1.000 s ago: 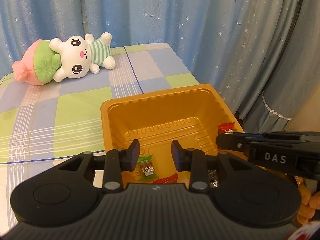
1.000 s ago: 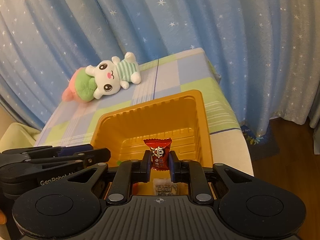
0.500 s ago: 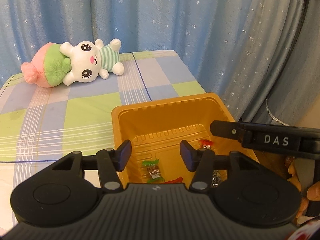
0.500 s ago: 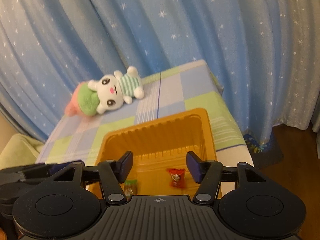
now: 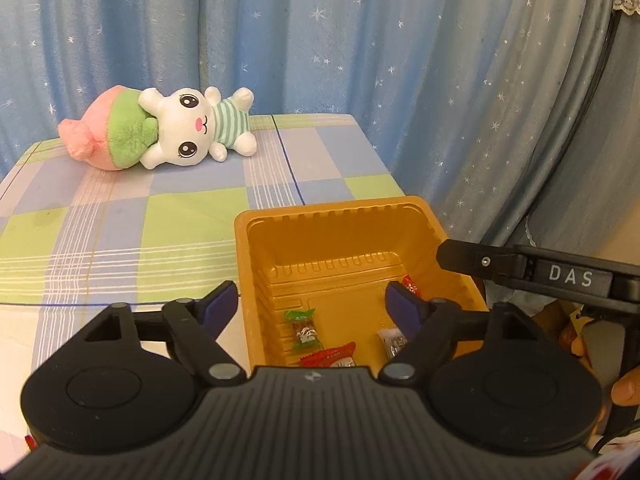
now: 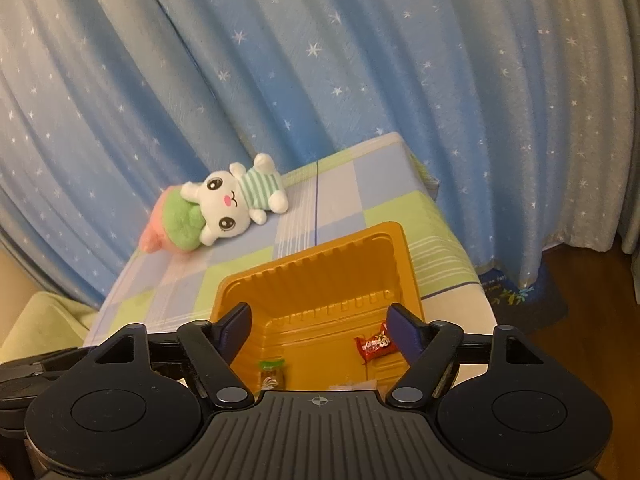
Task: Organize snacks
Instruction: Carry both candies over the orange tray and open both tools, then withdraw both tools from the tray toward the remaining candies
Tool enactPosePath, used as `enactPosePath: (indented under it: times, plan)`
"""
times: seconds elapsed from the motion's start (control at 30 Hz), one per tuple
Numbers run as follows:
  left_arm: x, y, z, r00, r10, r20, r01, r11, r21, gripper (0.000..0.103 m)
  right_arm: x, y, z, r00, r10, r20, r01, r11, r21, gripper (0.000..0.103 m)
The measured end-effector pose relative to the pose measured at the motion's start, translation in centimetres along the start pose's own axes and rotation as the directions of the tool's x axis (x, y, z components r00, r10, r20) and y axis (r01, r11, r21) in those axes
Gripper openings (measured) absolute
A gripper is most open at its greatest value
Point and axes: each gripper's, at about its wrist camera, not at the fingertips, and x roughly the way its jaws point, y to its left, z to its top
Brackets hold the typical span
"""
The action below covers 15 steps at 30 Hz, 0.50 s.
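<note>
An orange plastic tray sits near the table's right front corner; it also shows in the right wrist view. Inside lie a green-wrapped candy, a red snack pack, a white-wrapped candy and a small red candy. The right wrist view shows the small red candy and the green candy. My left gripper is open and empty above the tray's near side. My right gripper is open and empty above the tray; it shows from the side in the left wrist view.
A plush rabbit with a pink and green body lies at the back of the checked tablecloth. Blue star-print curtains hang behind. The table's right edge drops to a wood floor.
My right gripper opened and the small red candy dropped into the tray. Both grippers opened wider and pulled back and up from the tray.
</note>
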Motion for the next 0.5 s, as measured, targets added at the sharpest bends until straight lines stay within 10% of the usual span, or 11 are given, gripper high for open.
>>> enactPosePath:
  times: [0.5]
  plan:
    - [-5.9,1.9,-3.0,1.0,-0.027,0.011,0.027,1.0,-0.007,0.085,-5.4,1.5,-3.2,1.0,-0.006,0.029,0.005,0.999,0.032,0.084]
